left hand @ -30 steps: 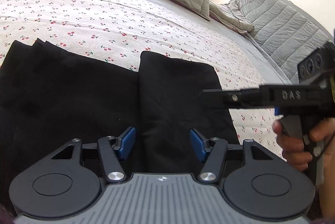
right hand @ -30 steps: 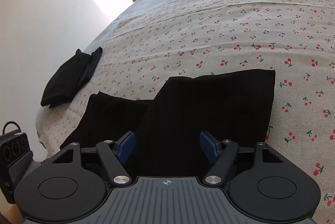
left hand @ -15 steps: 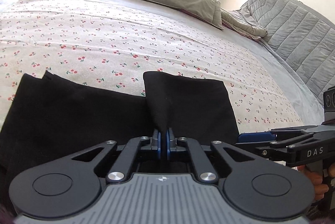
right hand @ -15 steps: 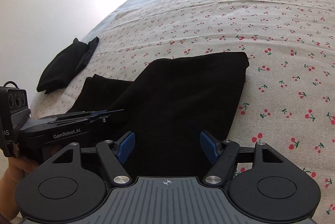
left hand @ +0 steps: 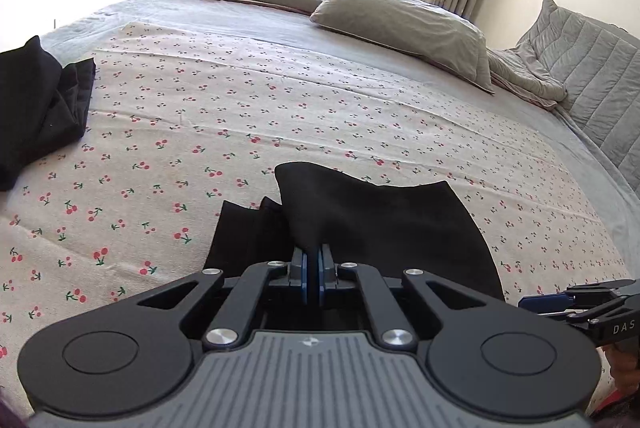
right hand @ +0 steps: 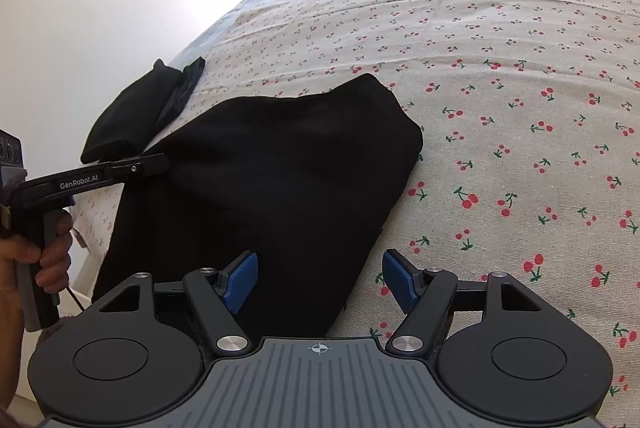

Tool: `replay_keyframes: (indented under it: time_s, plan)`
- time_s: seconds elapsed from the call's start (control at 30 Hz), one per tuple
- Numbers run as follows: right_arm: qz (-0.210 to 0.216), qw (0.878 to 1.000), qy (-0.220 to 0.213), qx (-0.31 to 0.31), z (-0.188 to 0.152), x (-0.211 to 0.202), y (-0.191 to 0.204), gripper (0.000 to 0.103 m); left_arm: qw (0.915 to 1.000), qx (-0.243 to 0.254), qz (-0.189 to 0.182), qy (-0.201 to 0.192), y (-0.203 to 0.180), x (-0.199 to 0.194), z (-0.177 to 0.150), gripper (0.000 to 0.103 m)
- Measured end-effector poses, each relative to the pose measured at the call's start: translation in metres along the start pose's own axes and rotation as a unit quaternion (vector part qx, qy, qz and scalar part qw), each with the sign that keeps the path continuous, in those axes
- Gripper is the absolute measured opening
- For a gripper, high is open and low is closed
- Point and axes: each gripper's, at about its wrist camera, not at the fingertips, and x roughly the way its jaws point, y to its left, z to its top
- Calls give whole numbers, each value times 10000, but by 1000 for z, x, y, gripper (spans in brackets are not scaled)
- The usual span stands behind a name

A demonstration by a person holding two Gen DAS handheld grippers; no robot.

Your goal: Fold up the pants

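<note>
The black pants lie partly folded on the cherry-print bed sheet. My left gripper is shut on a fold of the pants and lifts it off the bed. The pants also show in the right wrist view as a raised black mound. My right gripper is open and empty, its blue pads standing over the near right edge of the pants. The left gripper shows from the side at the left of that view.
A second pile of black clothing lies at the left edge of the bed, and it shows in the right wrist view too. Grey pillows and a folded quilt lie at the far side. A wall runs along the bed's left.
My left gripper has closed on a fold of the pants and lifted it up and across, so the cloth bunches higher. My right gripper has stayed open.
</note>
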Motion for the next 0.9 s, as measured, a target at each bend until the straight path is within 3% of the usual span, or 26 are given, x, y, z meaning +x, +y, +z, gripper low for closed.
replay_keyframes:
  time_s: [0.23,0.4,0.43,0.5,0.57,0.6,0.77,0.9]
  plan:
    - [45,9999,155,-14,-3,14,6,70,9993,-224,306,-26,23,7,1,5]
    - [80,9996,257,-33,-7,23,6,70,9977,-454,417,272,42,28,-5,8]
    - [76,9996,259,-46,-7,24,6,70,9978,-462,390,281,44,29,-6,12]
    - [118,9996,248,-25,-7,24,5,73,9984,-443,317,145,45,25,-5,29]
    - [177,9995,243,30,-6,24,4,75,9992,-378,32,90,45,21,-3,73]
    - [200,9995,234,47,-6,24,4,76,9993,-357,-78,74,45,20,-2,78]
    - [394,9991,137,119,-6,25,-1,80,9963,-536,-560,363,55,35,1,82]
    - [596,9978,-38,301,-6,28,-7,80,9857,-1068,-1123,657,75,59,-3,81]
